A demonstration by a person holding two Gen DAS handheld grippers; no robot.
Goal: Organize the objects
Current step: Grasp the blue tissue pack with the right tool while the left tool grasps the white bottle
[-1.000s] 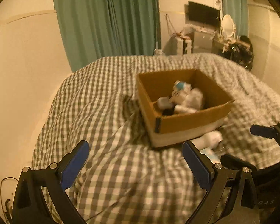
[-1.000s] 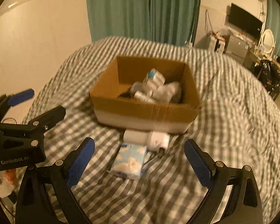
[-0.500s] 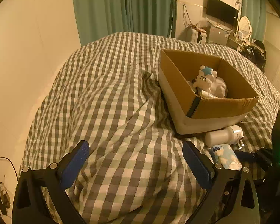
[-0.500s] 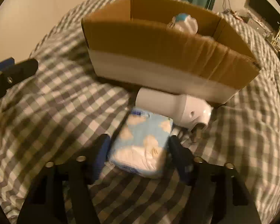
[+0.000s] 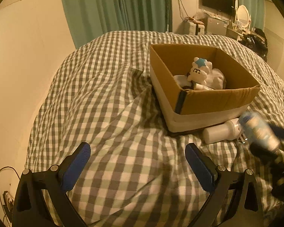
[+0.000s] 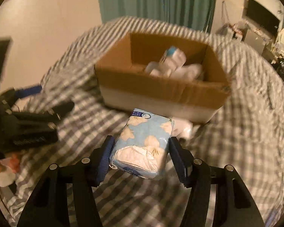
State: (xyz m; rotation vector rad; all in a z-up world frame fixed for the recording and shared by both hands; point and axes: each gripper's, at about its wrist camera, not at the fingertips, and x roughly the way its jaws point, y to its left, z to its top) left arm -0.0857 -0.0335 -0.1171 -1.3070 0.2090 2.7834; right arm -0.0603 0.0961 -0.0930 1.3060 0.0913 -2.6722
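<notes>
A home bedroom — a bed (image 5: 108, 102) under a grey-and-white checked cover fills most of both views, with long green curtains (image 5: 119, 5) hanging behind it. At the far wall stand a wall-mounted television (image 5: 218, 1), a cluttered dresser (image 5: 215, 25) and a small oval vanity mirror (image 5: 243, 17) — lived-in, private furnishings under warm, dim lighting

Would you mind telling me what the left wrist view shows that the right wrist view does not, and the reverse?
Only the left wrist view shows the plush toy's face sharply and the white bottle whole, plus the open left gripper. Only the right wrist view shows the right gripper shut on the tissue pack, its print readable. Both show the cardboard box on the checked bedspread, green curtains behind.
</notes>
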